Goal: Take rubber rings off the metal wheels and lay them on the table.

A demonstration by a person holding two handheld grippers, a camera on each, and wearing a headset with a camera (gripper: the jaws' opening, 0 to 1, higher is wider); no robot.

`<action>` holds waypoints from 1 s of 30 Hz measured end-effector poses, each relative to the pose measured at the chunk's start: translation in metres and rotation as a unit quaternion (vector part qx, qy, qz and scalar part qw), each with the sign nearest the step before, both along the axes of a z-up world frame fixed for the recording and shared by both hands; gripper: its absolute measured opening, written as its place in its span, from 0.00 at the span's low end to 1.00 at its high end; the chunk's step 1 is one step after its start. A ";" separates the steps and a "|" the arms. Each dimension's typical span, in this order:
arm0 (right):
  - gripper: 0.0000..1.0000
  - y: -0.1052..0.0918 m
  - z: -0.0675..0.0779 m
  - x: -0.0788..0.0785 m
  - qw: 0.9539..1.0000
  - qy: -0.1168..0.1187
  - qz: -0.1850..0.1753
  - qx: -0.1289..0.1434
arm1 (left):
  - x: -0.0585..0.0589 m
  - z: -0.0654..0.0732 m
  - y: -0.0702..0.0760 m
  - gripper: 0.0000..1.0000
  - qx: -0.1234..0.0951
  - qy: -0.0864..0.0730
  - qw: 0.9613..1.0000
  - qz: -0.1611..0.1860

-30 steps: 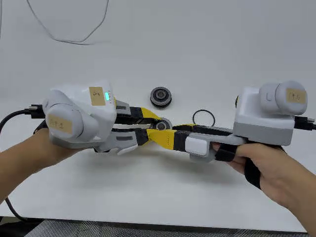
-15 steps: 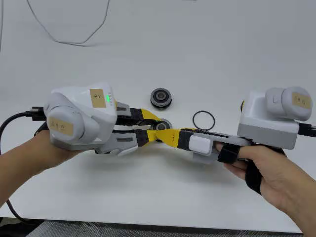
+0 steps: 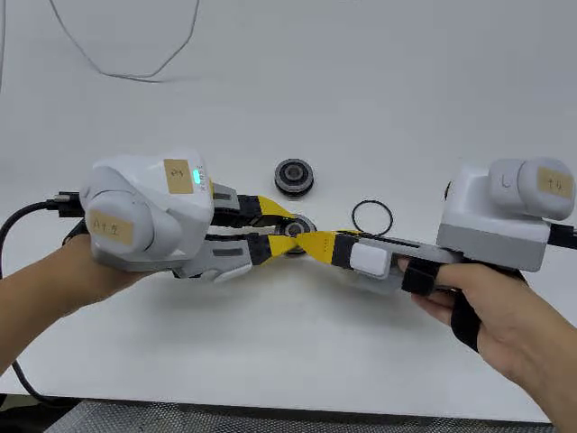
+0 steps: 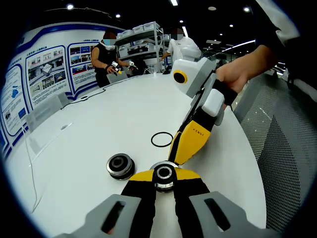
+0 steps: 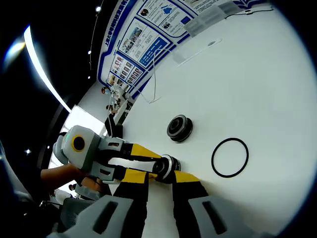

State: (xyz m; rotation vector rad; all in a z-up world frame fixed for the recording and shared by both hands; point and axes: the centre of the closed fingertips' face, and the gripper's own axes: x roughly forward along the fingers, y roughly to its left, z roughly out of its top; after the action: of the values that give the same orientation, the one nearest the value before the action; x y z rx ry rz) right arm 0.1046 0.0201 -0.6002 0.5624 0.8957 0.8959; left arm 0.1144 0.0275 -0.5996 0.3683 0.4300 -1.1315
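1. At the middle of the white table (image 3: 415, 99), the left gripper (image 4: 164, 176) has its jaws closed on a small metal wheel (image 4: 164, 171).
2. The right gripper (image 5: 167, 177) meets this wheel from the opposite side. Its jaws are narrow, with the yellow tips at the rim, and I cannot tell if they pinch it.
3. A black rubber ring (image 3: 371, 217) lies flat just beside the right gripper.
4. A second metal wheel (image 3: 294, 177) rests apart, behind the grippers.
5. Paper stickers (image 3: 178, 171) on both grippers carry handwriting that is too small to read.

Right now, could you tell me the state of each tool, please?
Left tool: closed on a metal wheel.
Right tool: touching that wheel's rim; grip cannot be told.
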 end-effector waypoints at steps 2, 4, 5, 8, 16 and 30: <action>0.17 -0.001 -0.001 0.001 1.000 0.004 -0.005 0.000 | 0.000 0.000 0.000 0.13 0.000 0.000 1.000 0.000; 0.15 -0.001 -0.002 0.002 1.000 0.006 -0.007 -0.003 | 0.000 0.000 0.000 0.13 0.000 0.000 1.000 0.000; 0.14 -0.002 -0.003 0.003 1.000 0.008 -0.009 -0.004 | 0.000 0.000 0.000 0.13 0.000 0.000 1.000 0.000; 0.11 -0.003 -0.006 0.005 1.000 0.012 -0.016 -0.008 | 0.000 0.000 0.000 0.13 0.000 0.000 1.000 -0.001; 0.06 -0.004 -0.009 0.008 0.999 0.021 -0.025 -0.016 | 0.000 0.000 0.001 0.13 0.000 -0.001 1.000 -0.001; 0.04 -0.006 -0.008 0.008 0.999 0.019 -0.024 -0.028 | -0.001 0.001 0.000 0.13 0.001 -0.001 1.000 -0.001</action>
State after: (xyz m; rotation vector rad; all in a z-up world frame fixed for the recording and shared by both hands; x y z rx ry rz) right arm 0.1129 0.0145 -0.6081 0.5516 0.9347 0.8157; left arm 0.1133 0.0276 -0.5984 0.3711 0.4287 -1.1332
